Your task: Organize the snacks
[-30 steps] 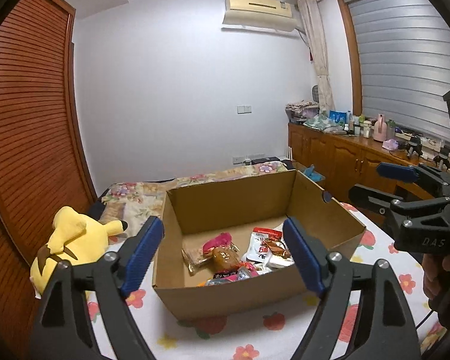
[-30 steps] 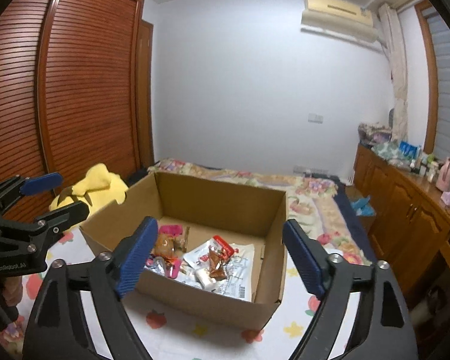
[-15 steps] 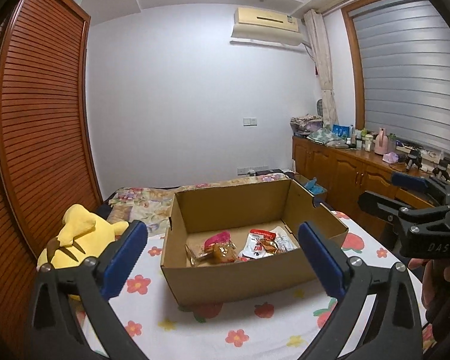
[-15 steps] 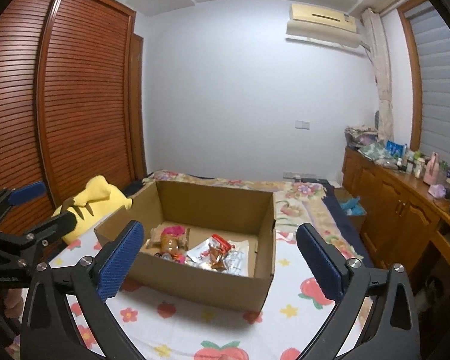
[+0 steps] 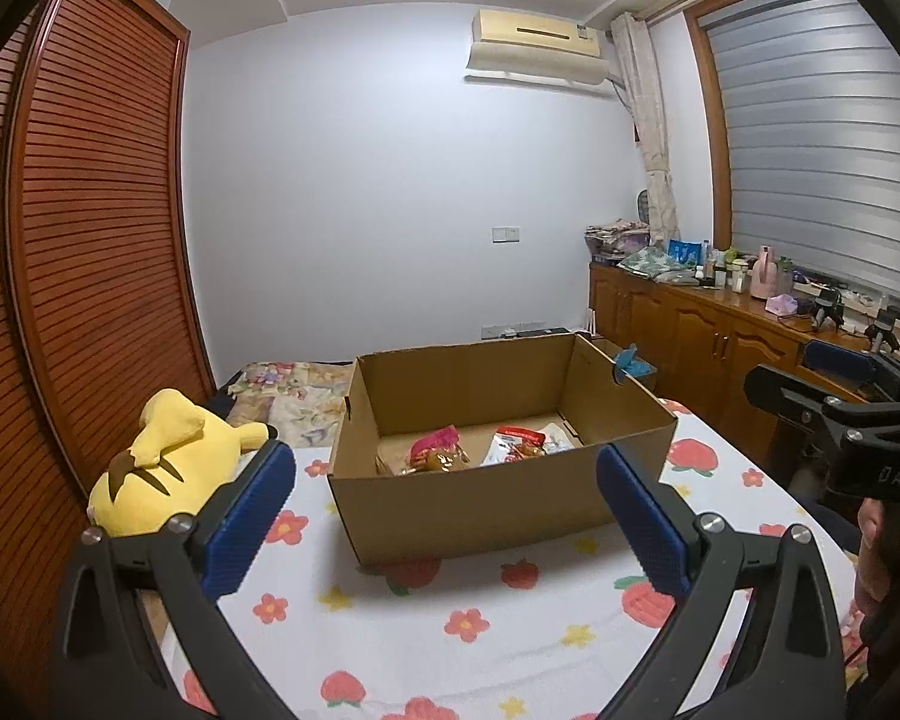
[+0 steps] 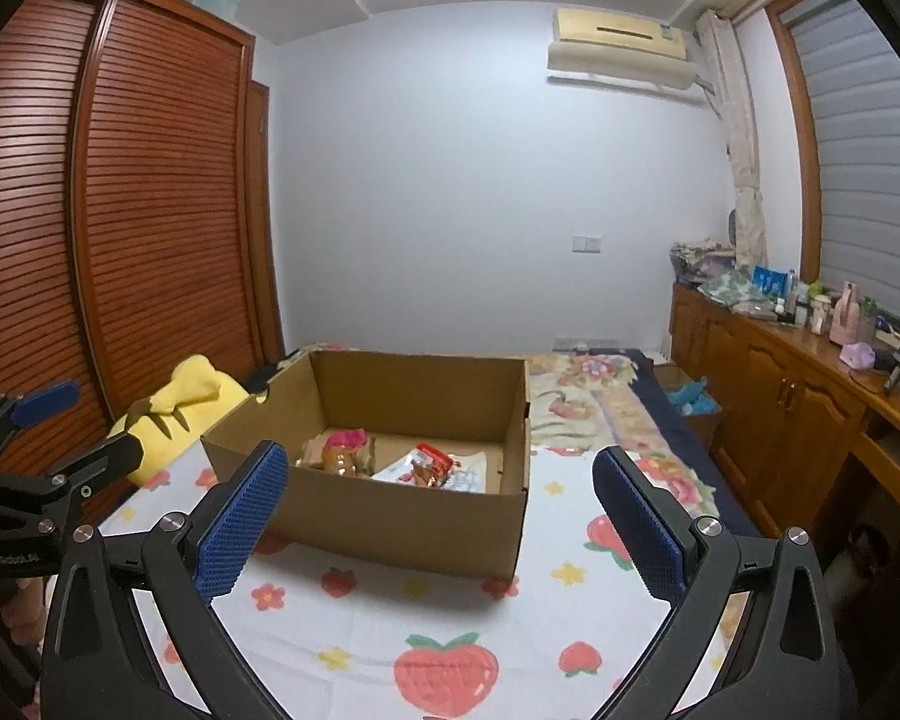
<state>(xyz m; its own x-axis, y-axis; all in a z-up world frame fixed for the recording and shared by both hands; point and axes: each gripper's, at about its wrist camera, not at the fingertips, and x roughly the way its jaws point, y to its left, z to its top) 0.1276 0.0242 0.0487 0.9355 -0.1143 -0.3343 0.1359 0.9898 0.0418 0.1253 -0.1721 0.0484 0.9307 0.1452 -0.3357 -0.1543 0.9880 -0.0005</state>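
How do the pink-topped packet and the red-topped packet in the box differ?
The pink-topped packet lies in the left part of the box, the red-topped packet to its right. The pink-topped packet shows brown contents under a pink top, while the red-topped packet is mostly white with a red band. Both lie on the box floor, neither held by a gripper.

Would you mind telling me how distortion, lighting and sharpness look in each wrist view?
Left wrist view: fisheye bows the wardrobe; black corner vignette; dim, even light; cardboard box sharp. Right wrist view: same bowing and vignette; soft shadow under the box; snacks slightly soft.
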